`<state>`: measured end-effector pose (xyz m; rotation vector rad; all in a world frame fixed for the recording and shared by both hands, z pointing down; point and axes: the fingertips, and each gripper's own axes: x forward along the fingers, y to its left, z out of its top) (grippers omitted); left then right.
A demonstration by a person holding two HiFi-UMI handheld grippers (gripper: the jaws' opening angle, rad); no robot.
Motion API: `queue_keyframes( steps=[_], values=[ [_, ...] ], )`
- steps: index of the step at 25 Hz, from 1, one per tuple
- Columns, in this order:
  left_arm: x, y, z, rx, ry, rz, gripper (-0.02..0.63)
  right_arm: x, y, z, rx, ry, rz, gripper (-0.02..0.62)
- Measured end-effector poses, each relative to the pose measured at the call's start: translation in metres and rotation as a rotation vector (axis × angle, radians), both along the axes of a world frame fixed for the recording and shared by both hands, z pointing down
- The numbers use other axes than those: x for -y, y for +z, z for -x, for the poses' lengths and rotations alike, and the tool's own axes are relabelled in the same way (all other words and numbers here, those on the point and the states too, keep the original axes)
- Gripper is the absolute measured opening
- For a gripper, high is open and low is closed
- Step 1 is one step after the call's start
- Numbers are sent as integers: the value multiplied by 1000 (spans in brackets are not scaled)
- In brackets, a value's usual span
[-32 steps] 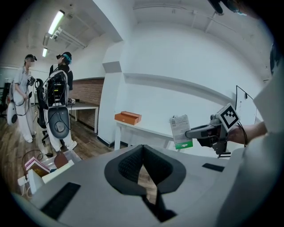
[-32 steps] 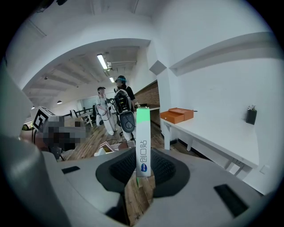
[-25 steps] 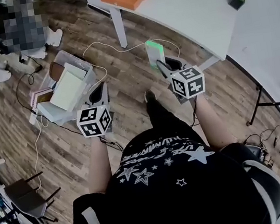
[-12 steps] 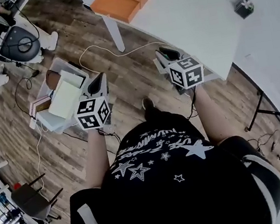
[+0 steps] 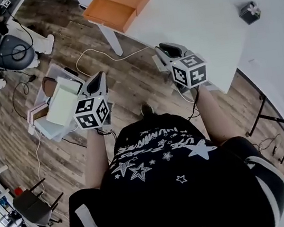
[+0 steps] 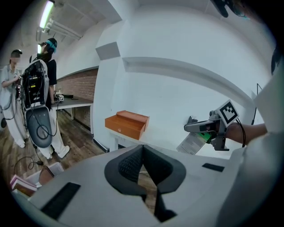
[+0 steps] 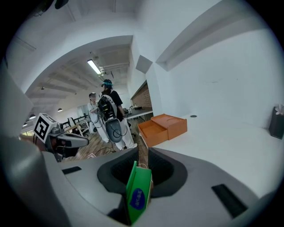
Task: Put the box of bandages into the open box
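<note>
An orange box (image 5: 117,4) lies on the white table (image 5: 212,13) at the far left, its tray slid open (image 7: 153,132). My right gripper (image 5: 167,54) hovers at the table's near edge, well short of it. It is shut on the box of bandages (image 7: 138,195), green and white, standing on edge between the pads. The left gripper view shows that box (image 6: 194,142) hanging under the right gripper (image 6: 202,127). My left gripper (image 5: 99,80) is over the wood floor, left of the table, shut with nothing in it (image 6: 143,153).
A small dark container (image 5: 249,12) sits far right on the table. A white table leg (image 5: 111,35) stands below the orange box. On the floor at left are a plastic bin of papers (image 5: 57,102) and cables. People with equipment (image 6: 42,102) stand beyond.
Both grippers have moved forward toward the table. The right one, holding the bandage box, has gone from over the floor to the table's edge, and the orange box is nearer.
</note>
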<state>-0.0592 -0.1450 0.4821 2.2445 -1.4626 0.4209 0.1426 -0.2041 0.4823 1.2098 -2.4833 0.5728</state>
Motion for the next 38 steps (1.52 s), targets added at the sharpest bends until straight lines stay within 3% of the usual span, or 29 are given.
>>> queue_keyframes(
  steps=[10,17,30,38],
  values=[
    [39,-7,-3,11,-24,-9,18,50,-17,5,42,-25,-36,87],
    [60,-20,39,0,-43,-38,18,75,-43,46,44,-33,-79,87],
    [204,-32,113,-49,4,-72,18,200,-93,135,36,-40,-161,87],
    [290,-26,149,-60,50,-50,18,280,-67,185,5,-24,-108,89]
  ],
)
